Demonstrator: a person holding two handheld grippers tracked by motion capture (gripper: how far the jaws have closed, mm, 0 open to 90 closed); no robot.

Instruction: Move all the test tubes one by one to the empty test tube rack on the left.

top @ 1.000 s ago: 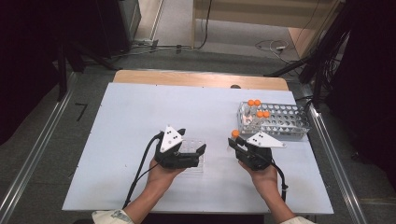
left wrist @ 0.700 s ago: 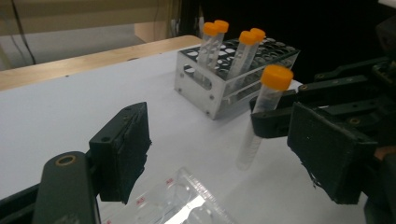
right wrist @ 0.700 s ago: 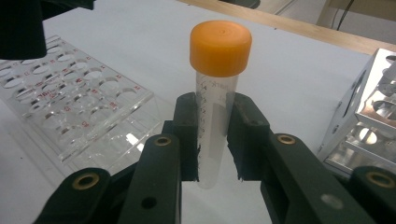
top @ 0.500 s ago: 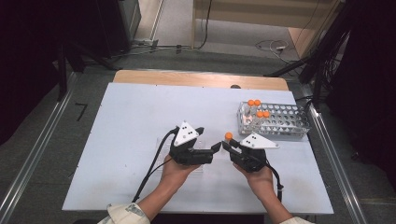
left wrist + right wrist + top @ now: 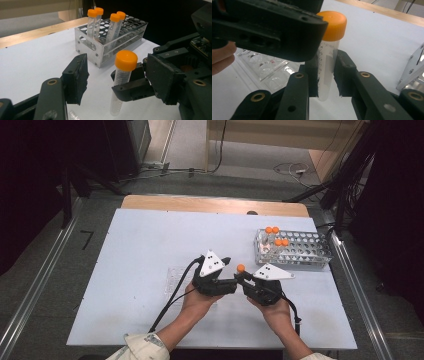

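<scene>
Now, cap removal begins.
Right gripper point(image 5: 325, 82) clamps the tube point(image 5: 327, 67) upright; left gripper point(image 5: 120, 80), jaws just closing but not yet touching, must pinch the cap point(image 5: 126, 60).

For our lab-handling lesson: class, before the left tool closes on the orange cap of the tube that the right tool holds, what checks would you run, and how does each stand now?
1. Right tool grips the tube firmly: ok, pads press both sides.
2. Tube upright: ok.
3. Orange cap lies between the left tool pads: ok; its jaws have just been closing, not touching yet.
4. Cap seated tight: cannot tell.
5. Rack has free holes: ok.
6. Clear well plate out of the way: ok.
</scene>
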